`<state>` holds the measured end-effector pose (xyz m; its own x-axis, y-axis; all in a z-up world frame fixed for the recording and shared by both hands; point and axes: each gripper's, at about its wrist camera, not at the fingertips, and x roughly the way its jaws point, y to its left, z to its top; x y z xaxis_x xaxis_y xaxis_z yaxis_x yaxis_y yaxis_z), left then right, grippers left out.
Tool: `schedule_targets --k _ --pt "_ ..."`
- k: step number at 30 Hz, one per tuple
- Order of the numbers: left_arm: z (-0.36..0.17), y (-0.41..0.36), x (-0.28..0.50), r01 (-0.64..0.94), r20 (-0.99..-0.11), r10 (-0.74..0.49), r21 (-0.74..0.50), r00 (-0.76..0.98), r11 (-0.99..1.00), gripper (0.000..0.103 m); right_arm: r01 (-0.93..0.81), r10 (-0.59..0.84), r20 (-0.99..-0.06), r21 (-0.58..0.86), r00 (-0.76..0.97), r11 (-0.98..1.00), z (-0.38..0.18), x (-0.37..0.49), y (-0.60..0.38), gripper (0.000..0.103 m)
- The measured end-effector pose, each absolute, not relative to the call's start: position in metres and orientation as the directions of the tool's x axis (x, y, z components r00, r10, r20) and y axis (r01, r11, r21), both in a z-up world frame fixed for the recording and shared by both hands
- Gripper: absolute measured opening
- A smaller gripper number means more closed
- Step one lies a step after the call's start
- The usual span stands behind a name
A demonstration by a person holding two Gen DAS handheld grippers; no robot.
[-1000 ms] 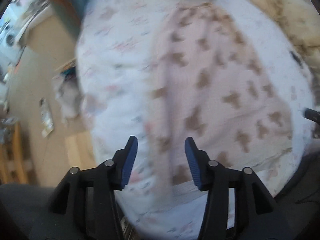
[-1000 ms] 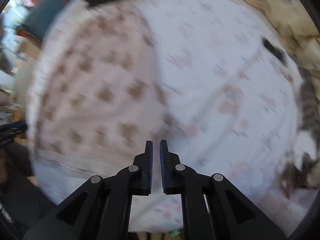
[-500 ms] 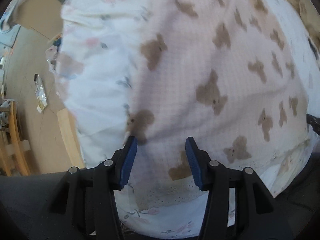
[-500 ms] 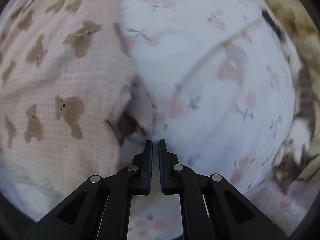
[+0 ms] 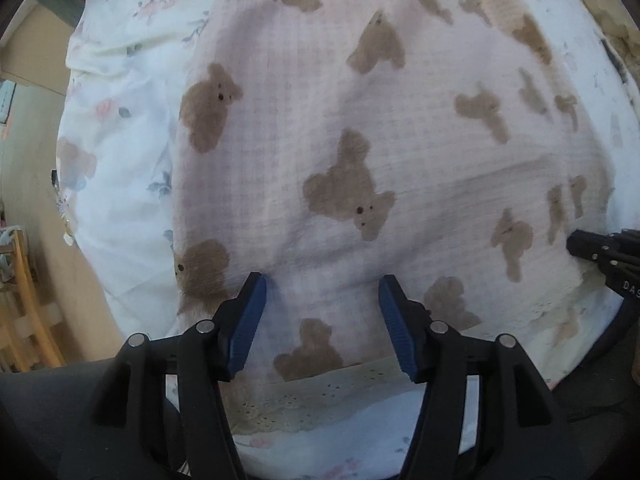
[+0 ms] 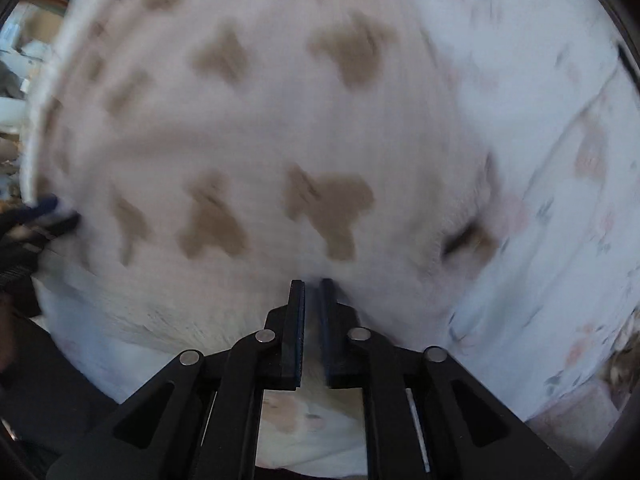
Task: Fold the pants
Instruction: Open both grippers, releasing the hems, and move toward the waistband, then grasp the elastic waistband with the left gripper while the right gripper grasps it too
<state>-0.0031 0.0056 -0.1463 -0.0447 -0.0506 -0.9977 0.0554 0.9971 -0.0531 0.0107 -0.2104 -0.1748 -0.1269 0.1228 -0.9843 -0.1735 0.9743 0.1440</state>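
Observation:
The pants (image 5: 360, 152) are pale pink with brown teddy-bear prints and a lace hem (image 5: 304, 396). They lie flat on a bed with a white floral sheet (image 5: 116, 92). My left gripper (image 5: 322, 292) is open, its blue pads resting on the cloth near the lace hem. My right gripper (image 6: 311, 286) is nearly shut with its tips against the pants (image 6: 260, 140), and cloth shows in the narrow gap. The right wrist view is blurred. The right gripper shows at the right edge of the left wrist view (image 5: 600, 248).
The floral sheet (image 6: 560, 160) extends to the right of the pants. The floor (image 5: 32, 128) and a wooden chair (image 5: 24, 292) are off the bed's left edge. A fuzzy beige blanket (image 5: 616, 24) lies at the far right.
Both grippers have dropped down close onto the pants near the hem. The right gripper has moved left from the sheet beside the pants onto the cloth. The left gripper stays open.

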Motion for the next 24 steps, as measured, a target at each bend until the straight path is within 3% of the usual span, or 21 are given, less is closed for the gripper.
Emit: schedule_targets --k 5,6,7,8,15,19,24 --pt "-0.091 0.018 0.026 0.001 -0.986 -0.134 -0.134 0.097 0.991 0.058 -0.186 0.234 -0.971 0.222 0.042 0.957 -0.113 0.051 -0.221 0.015" --pt "-0.081 0.021 0.039 0.002 -0.983 -0.134 -0.135 0.124 0.991 0.058 -0.190 0.254 -0.964 0.236 0.077 0.953 -0.101 0.064 -0.222 0.031" --pt "-0.071 0.025 0.057 -0.005 -0.980 -0.132 -0.134 0.152 0.991 0.058 -0.192 0.265 -0.958 0.241 0.109 0.951 -0.091 0.075 -0.223 0.055" --pt "-0.064 0.032 0.077 -0.023 -0.977 -0.128 -0.134 0.173 0.991 0.058 -0.194 0.277 -0.948 0.245 0.160 0.950 -0.079 0.100 -0.222 0.060" --pt "-0.075 0.081 0.193 -0.043 -0.952 -0.096 -0.114 0.292 0.993 0.058 -0.186 0.339 -0.895 0.295 0.290 0.937 -0.051 0.210 -0.210 0.058" --pt "-0.119 0.088 0.263 -0.020 -0.940 -0.230 -0.242 0.251 0.970 0.058 -0.230 0.308 -0.891 0.241 0.332 0.943 -0.058 0.277 -0.195 0.057" --pt "-0.148 0.072 0.300 0.002 -0.932 -0.255 -0.264 0.259 0.965 0.055 -0.253 0.283 -0.906 0.208 0.315 0.945 -0.086 0.333 -0.172 0.052"
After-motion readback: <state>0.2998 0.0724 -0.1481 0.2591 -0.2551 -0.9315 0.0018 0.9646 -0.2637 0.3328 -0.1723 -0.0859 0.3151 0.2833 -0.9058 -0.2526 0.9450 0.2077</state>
